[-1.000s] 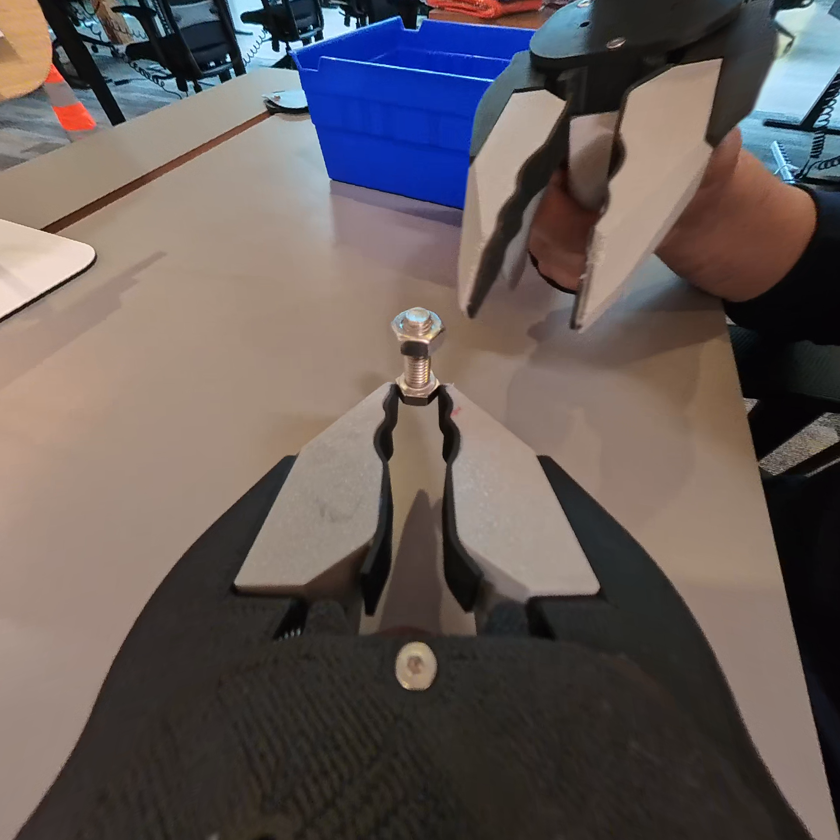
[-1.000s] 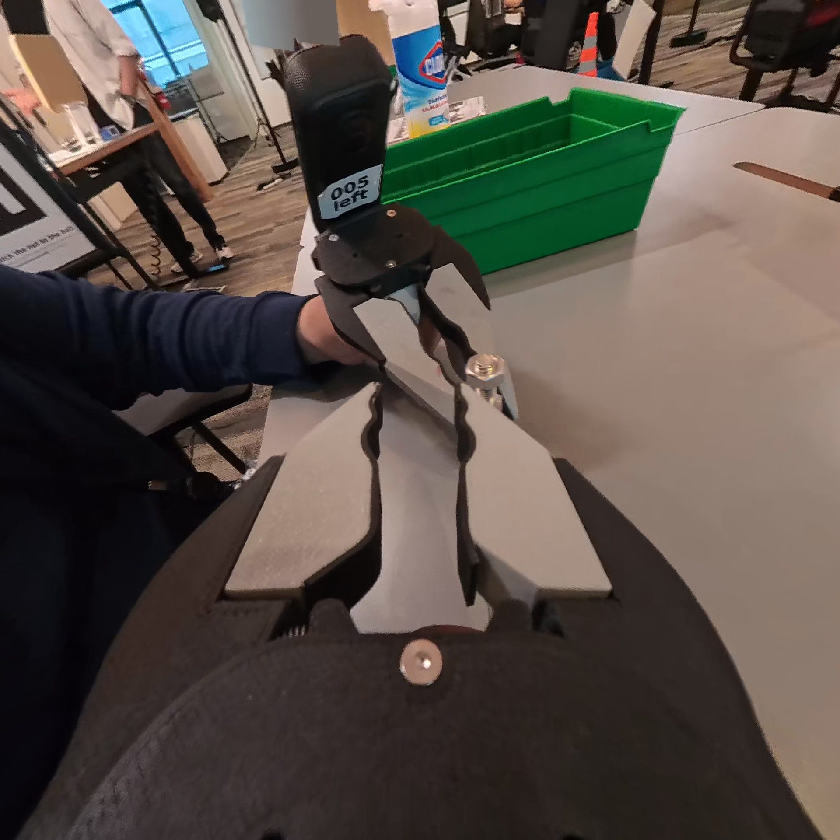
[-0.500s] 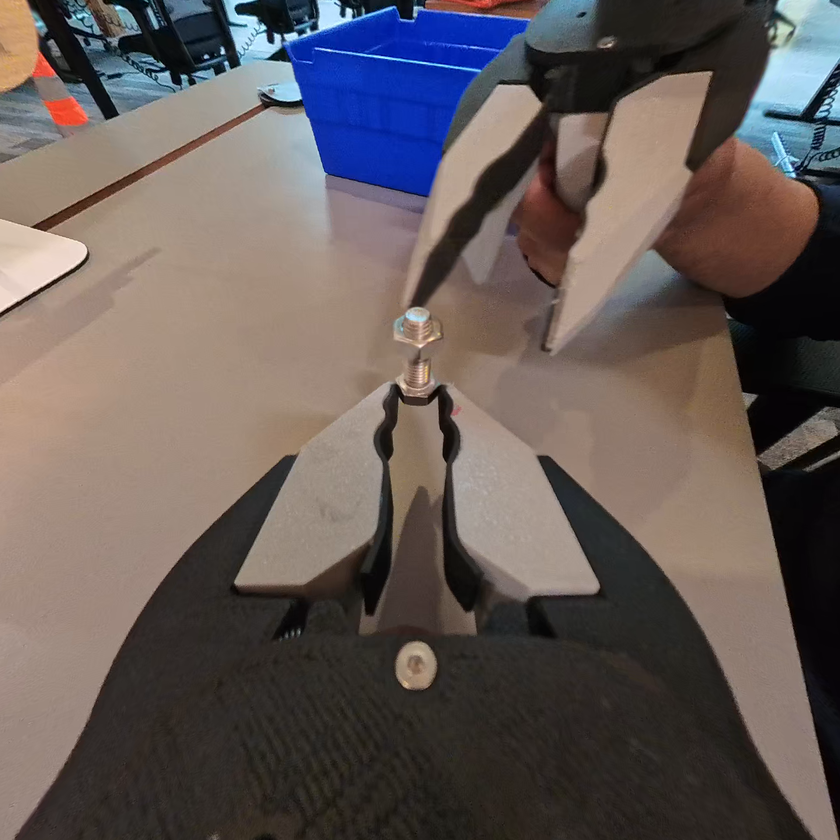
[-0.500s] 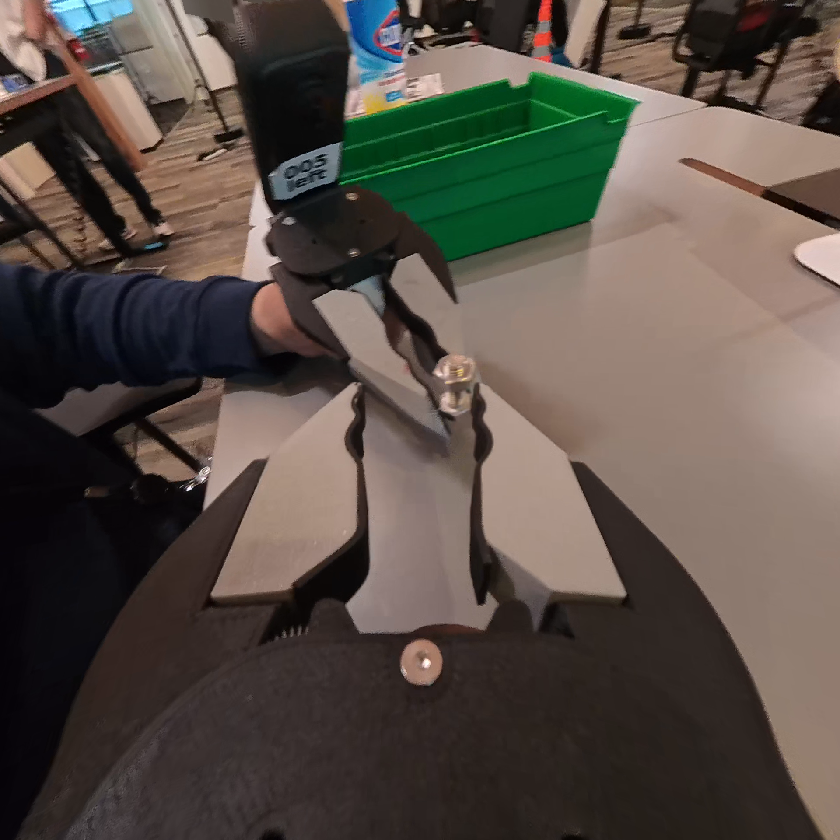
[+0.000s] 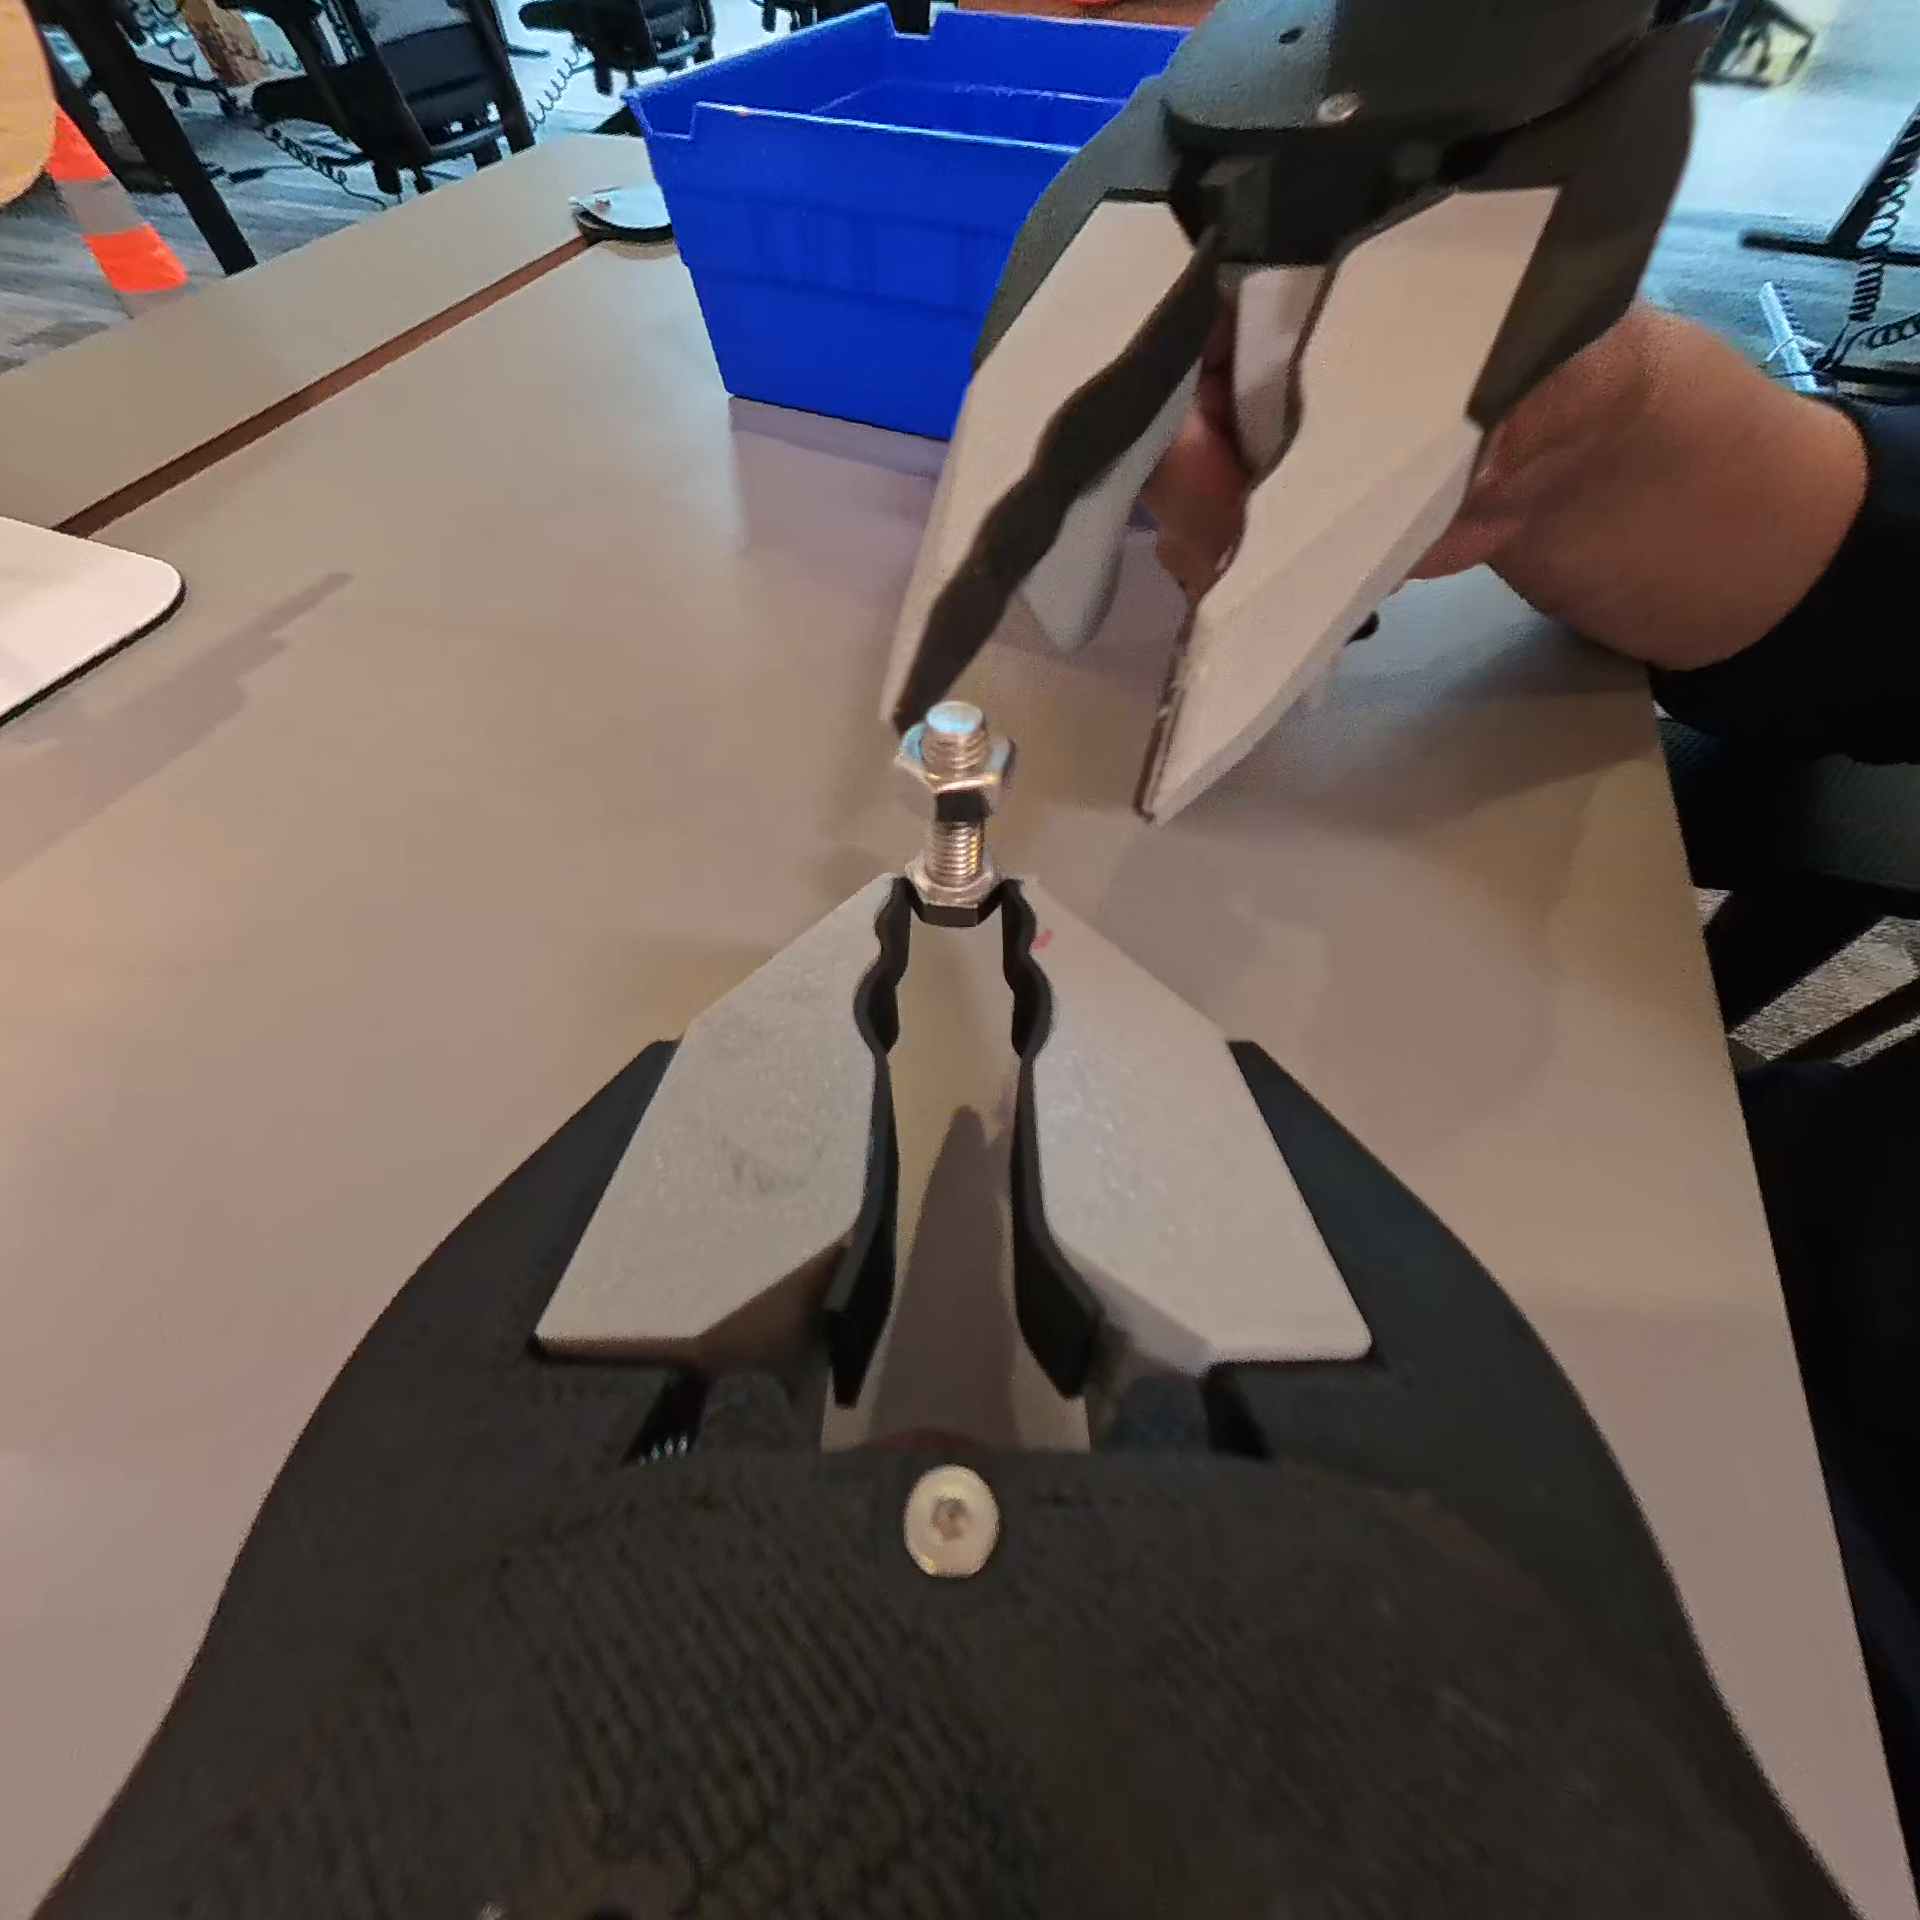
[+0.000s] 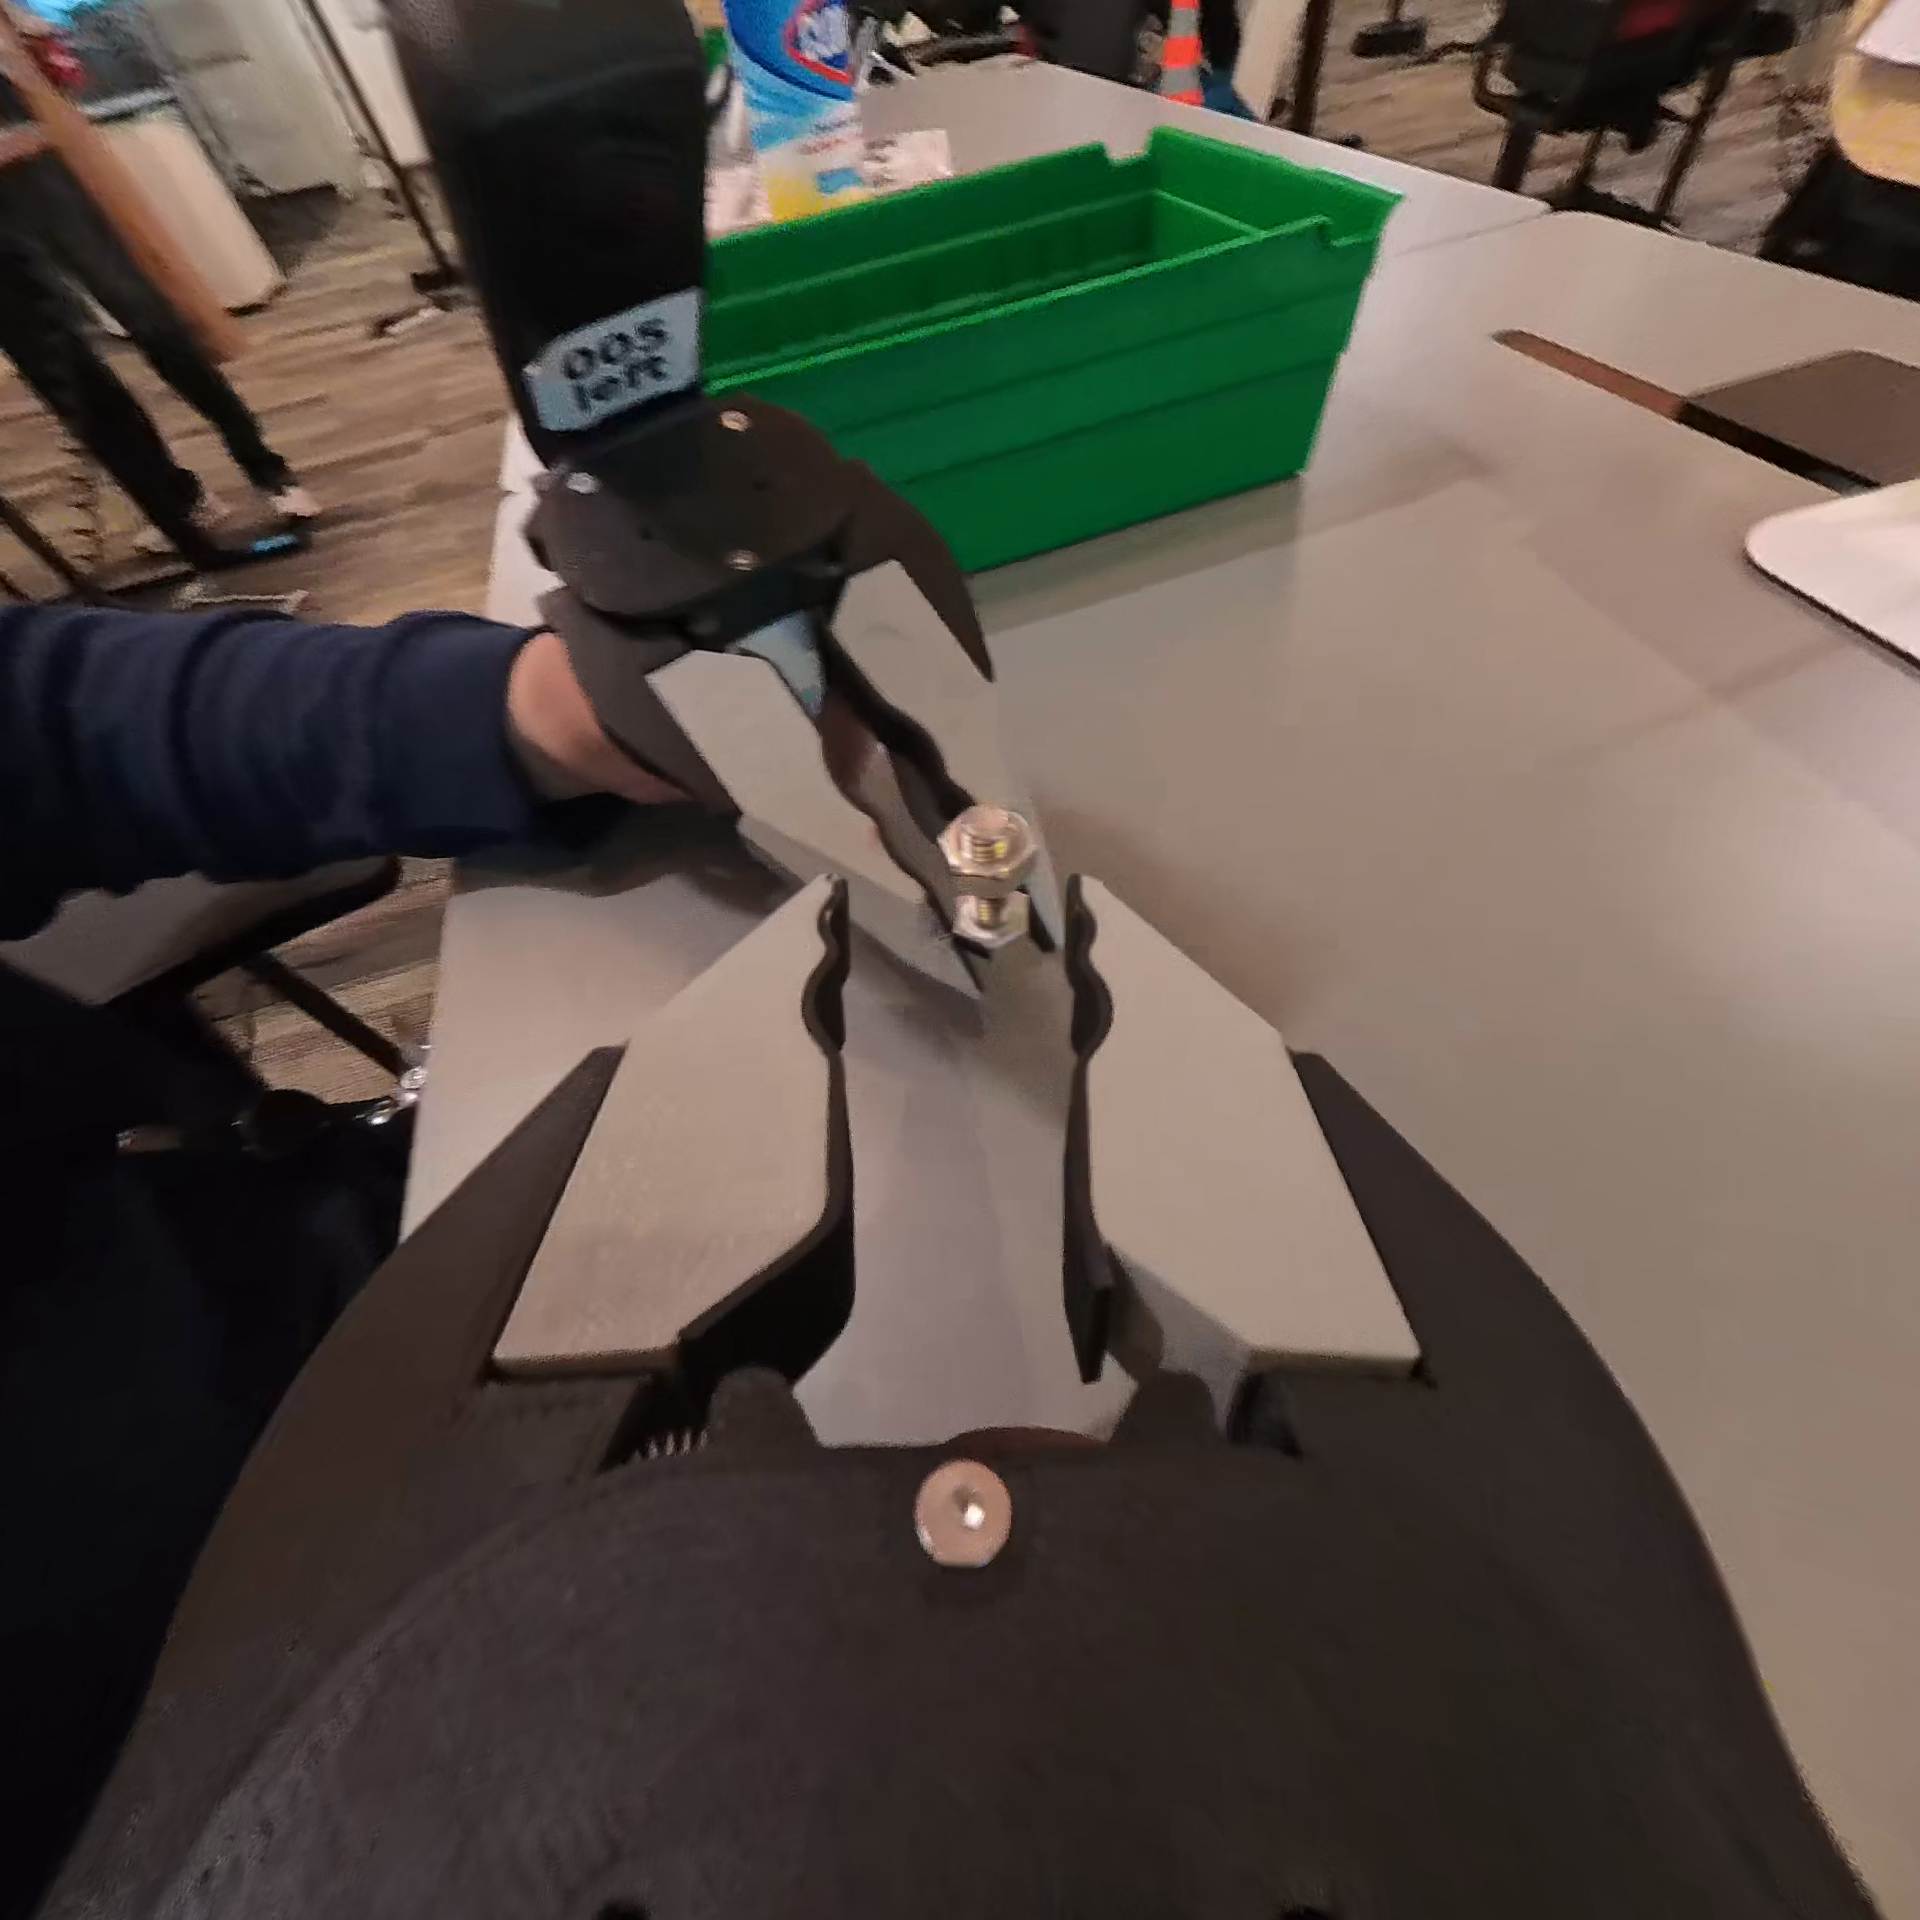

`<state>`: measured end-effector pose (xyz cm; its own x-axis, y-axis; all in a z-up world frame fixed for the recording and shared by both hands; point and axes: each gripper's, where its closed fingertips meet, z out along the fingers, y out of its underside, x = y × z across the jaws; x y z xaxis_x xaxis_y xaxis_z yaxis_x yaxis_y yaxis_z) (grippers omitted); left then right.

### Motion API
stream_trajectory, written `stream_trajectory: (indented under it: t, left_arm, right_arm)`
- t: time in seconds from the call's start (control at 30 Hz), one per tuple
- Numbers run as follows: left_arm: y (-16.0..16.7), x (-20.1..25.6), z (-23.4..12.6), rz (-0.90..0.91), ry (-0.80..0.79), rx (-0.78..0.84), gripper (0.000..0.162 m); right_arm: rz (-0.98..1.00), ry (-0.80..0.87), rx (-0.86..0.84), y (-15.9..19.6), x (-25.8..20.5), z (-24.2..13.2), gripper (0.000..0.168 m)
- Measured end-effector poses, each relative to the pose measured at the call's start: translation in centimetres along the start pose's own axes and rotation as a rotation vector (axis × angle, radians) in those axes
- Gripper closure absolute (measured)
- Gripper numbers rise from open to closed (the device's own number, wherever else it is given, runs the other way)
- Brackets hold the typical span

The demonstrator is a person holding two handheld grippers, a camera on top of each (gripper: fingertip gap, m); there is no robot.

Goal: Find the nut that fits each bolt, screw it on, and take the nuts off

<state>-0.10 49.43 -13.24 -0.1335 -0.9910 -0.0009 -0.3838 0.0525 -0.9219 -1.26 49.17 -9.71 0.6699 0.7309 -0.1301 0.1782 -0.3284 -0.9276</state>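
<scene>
My left gripper [image 5: 954,902] is shut on the hex head of a silver bolt [image 5: 954,847] and holds it upright above the grey table [image 5: 468,727]. A silver nut [image 5: 951,764] sits near the top of the bolt's thread. My right gripper [image 5: 1029,753] is open, coming down from the upper right, with one fingertip just above the nut. In the right wrist view the nut [image 6: 985,847] lies just beyond the gap between my open right gripper's [image 6: 954,899] fingertips, and the left gripper [image 6: 987,940] holds the bolt from behind.
A blue bin [image 5: 883,208] stands at the far side of the table. A green bin [image 6: 1039,343] stands behind the left gripper, with a spray bottle [image 6: 790,62] behind it. A white pad [image 5: 62,613] lies at the left. The table's edge runs along the right. The tips of both grippers are at nearly the same place.
My right gripper has moved down and toward the bolt, and its jaws have opened wider. The nut now lies in line with its gap. The left gripper keeps holding the bolt.
</scene>
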Motion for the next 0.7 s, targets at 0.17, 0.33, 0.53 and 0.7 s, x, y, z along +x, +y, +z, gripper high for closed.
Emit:
stream_trajectory:
  t: [0.17, 0.33, 0.53, 0.7]
  left_arm:
    - [0.1, -0.1, 0.0, -0.001, -0.006, -0.005, 0.146]
    - [0.1, -0.7, -0.3, -0.03, -0.021, 0.003, 0.146]
    - [0.1, -0.2, 0.0, -0.004, -0.009, -0.006, 0.146]
    - [0.1, -0.5, -0.1, -0.013, -0.022, 0.0, 0.146]
  right_arm:
    - [-0.016, -0.046, -0.021, 0.1, -1.3, 0.4, 0.122]
    - [-0.034, -0.153, 0.009, -0.6, -2.7, -0.6, 0.144]
    - [0.048, 0.026, 0.017, -0.7, 1.0, -0.6, 0.118]
    - [0.0, -0.17, -0.008, -0.4, -3.5, -0.8, 0.14]
